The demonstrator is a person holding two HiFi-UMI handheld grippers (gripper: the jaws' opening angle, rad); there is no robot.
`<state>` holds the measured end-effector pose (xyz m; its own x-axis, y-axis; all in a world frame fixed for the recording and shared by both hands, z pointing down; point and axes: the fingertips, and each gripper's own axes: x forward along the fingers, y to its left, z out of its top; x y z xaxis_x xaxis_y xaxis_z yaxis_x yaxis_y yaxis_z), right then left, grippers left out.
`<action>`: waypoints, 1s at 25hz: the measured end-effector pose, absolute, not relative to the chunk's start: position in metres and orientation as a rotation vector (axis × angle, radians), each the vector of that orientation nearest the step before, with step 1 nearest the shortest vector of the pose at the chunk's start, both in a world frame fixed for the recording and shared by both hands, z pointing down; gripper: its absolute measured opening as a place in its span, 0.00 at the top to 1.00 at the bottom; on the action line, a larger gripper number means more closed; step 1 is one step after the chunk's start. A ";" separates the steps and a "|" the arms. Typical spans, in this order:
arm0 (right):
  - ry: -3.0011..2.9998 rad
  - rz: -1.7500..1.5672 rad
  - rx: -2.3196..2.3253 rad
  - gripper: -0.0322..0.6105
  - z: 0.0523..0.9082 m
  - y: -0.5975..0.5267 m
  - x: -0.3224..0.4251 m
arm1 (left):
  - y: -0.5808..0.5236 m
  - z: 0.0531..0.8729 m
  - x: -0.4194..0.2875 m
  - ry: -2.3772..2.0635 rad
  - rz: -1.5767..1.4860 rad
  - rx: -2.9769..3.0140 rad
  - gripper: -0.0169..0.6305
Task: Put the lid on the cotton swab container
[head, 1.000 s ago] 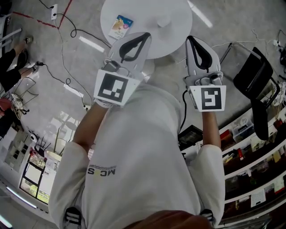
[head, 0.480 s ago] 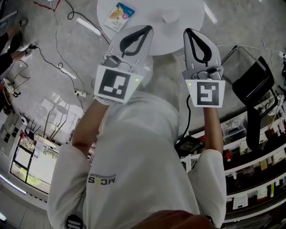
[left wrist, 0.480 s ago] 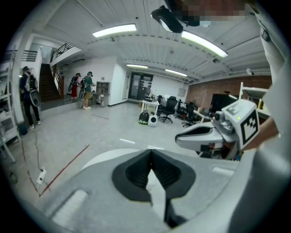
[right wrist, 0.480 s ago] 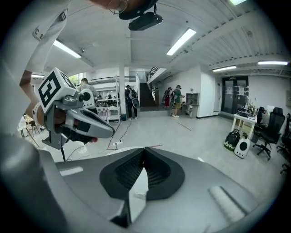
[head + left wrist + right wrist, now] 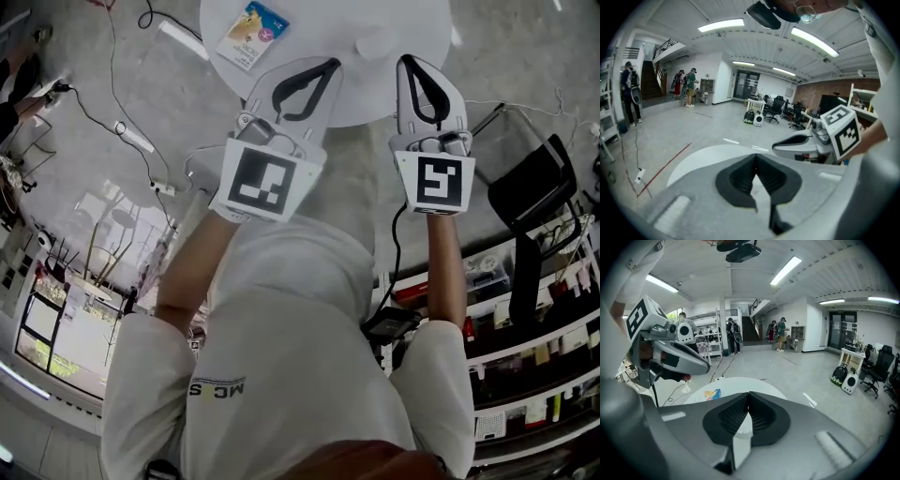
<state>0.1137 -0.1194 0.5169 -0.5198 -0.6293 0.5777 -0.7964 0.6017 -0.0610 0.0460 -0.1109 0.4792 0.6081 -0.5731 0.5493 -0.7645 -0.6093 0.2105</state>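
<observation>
A round white table (image 5: 309, 28) lies at the top of the head view. On it sit a small round white object (image 5: 375, 40), either the lid or the container, and a blue and yellow packet (image 5: 247, 34). My left gripper (image 5: 330, 65) is shut and empty, its tip over the table's near edge. My right gripper (image 5: 410, 61) is also shut and empty, just right of the round object. In the right gripper view the packet (image 5: 711, 393) shows on the table (image 5: 754, 383), and a white shape (image 5: 743, 426) shows through the jaw opening. The left gripper view shows the table (image 5: 703, 159) and the right gripper (image 5: 801, 143).
Cables (image 5: 103, 103) and a power strip (image 5: 134, 137) lie on the floor to the left. A black chair (image 5: 530, 192) and stocked shelves (image 5: 525, 347) stand on the right. Several people (image 5: 778, 333) stand far off in the hall.
Both grippers have moved forward, so their tips now reach the table's near edge. Both stay shut. The view has shifted, and the table sits nearer the tips.
</observation>
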 end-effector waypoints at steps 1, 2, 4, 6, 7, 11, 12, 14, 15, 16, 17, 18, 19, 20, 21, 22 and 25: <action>-2.320 0.441 1.129 0.97 0.519 -0.119 0.112 | -0.109 0.480 0.046 -1.058 0.612 2.401 0.97; -2.325 0.437 1.135 0.97 0.520 -0.120 0.109 | -0.108 0.481 0.047 -1.052 0.618 2.399 0.97; -2.329 0.427 1.138 0.97 0.524 -0.122 0.104 | -0.108 0.482 0.047 -1.038 0.631 2.401 0.97; -2.314 0.443 1.125 0.97 0.533 -0.121 0.099 | -0.110 0.487 0.046 -1.028 0.641 2.395 0.97; -2.307 0.456 1.119 0.97 0.538 -0.120 0.098 | -0.111 0.490 0.045 -1.019 0.643 2.388 0.97; -2.290 0.496 1.114 0.97 0.555 -0.117 0.097 | -0.111 0.505 0.050 -0.951 0.693 2.394 0.97; -2.284 0.501 1.115 0.97 0.560 -0.117 0.098 | -0.111 0.508 0.051 -0.936 0.709 2.406 0.97; -2.269 0.503 1.117 0.97 0.570 -0.117 0.098 | -0.111 0.517 0.051 -0.916 0.726 2.411 0.97; -2.260 0.502 1.118 0.97 0.575 -0.118 0.097 | -0.112 0.521 0.049 -0.911 0.727 2.406 0.97; -2.253 0.503 1.118 0.97 0.580 -0.118 0.097 | -0.112 0.524 0.047 -0.909 0.729 2.400 0.97; -2.247 0.505 1.118 0.97 0.583 -0.118 0.097 | -0.113 0.527 0.046 -0.907 0.730 2.395 0.97; -2.243 0.509 1.117 0.97 0.586 -0.119 0.098 | -0.113 0.528 0.046 -0.905 0.730 2.392 0.97; -2.239 0.512 1.116 0.96 0.588 -0.119 0.099 | -0.113 0.529 0.046 -0.905 0.729 2.390 0.97; -2.234 0.514 1.115 0.96 0.590 -0.119 0.101 | -0.113 0.529 0.047 -0.904 0.728 2.388 0.97; -2.228 0.515 1.115 0.96 0.591 -0.118 0.103 | -0.112 0.529 0.049 -0.901 0.727 2.387 0.97; -2.222 0.515 1.116 0.96 0.593 -0.117 0.105 | -0.111 0.529 0.050 -0.898 0.727 2.386 0.97; -2.208 0.520 1.124 0.96 0.599 -0.115 0.107 | -0.109 0.533 0.052 -0.885 0.726 2.379 0.97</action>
<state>0.1074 -0.1150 0.5990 -0.4612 -0.5867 0.6656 -0.8222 0.5646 -0.0721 0.0519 -0.1092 0.5333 0.6471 -0.4348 0.6263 -0.6992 -0.6660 0.2601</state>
